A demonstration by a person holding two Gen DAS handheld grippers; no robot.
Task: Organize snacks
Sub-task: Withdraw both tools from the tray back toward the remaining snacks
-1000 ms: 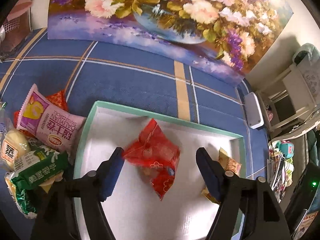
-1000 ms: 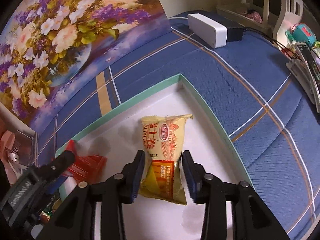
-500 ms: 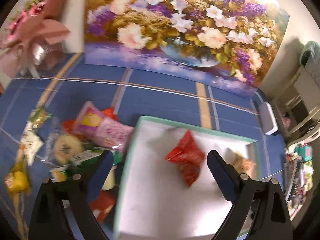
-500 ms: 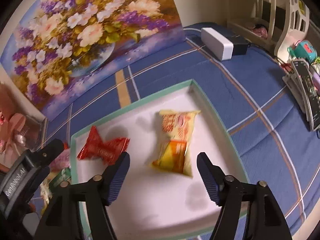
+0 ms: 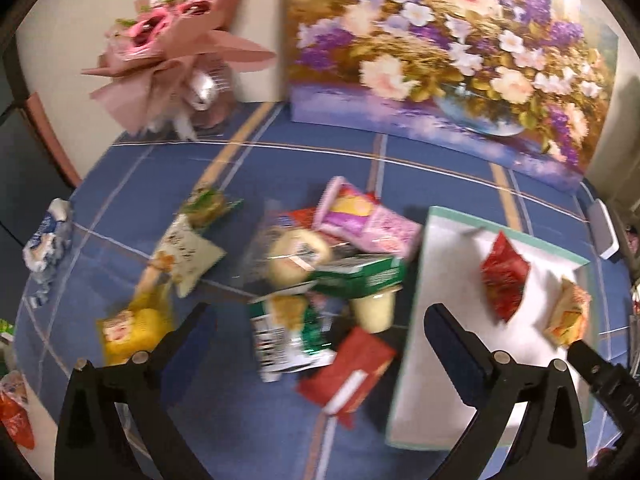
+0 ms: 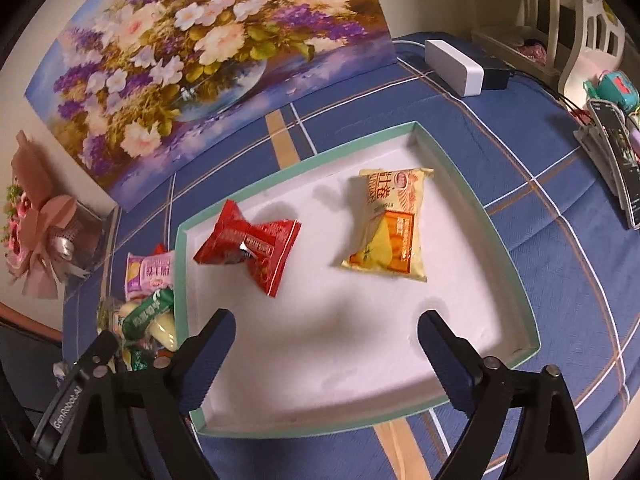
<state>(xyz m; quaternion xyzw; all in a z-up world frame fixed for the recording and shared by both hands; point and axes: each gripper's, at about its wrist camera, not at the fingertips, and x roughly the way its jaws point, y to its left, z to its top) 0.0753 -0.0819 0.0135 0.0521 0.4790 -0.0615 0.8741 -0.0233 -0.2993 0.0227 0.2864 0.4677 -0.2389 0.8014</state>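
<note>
A white tray with a green rim (image 6: 496, 236) (image 5: 412, 320) holds a red snack packet (image 6: 252, 240) (image 5: 502, 276) and a yellow snack packet (image 6: 390, 226) (image 5: 568, 312). My right gripper (image 6: 326, 334) is open and empty above the tray's near part. My left gripper (image 5: 316, 328) is open and empty above a pile of loose snacks left of the tray: a pink packet (image 5: 368, 220), a green packet (image 5: 360, 276), a red packet (image 5: 348, 372), a yellow packet (image 5: 128, 328).
A flower painting (image 6: 200, 48) leans on the wall behind. A pink bouquet (image 5: 172, 40) stands at the back left. A white box (image 6: 454, 66) and a remote holder (image 6: 612, 160) sit to the right on the blue cloth.
Both grippers have pulled back and up from the tray. The right gripper has let go of the yellow packet. The left gripper has swung left over the snack pile.
</note>
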